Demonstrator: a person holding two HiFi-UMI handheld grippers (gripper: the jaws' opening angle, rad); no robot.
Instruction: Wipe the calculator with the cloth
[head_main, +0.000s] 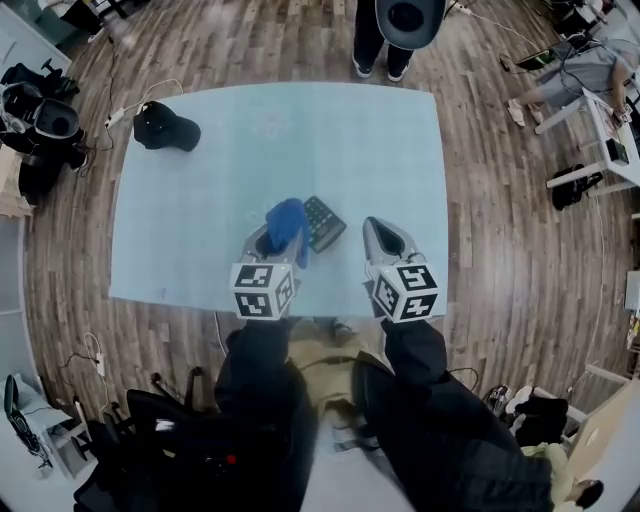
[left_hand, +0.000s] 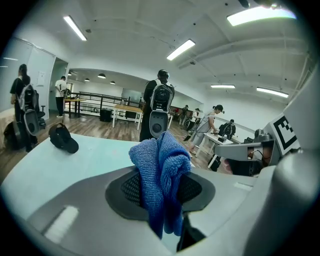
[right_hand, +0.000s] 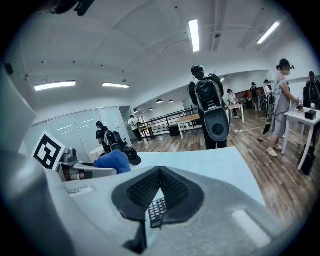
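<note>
Calculator lies just right of left tool (gripping cloth).

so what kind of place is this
Likely an open lab or workshop: wood floor, ceiling strip lights, work desks, and a person wearing a backpack rig.

I count one worktop, one cloth, one calculator, one cap, and two grippers: left gripper, right gripper. One person stands at the far edge; perhaps six more stand beyond.
</note>
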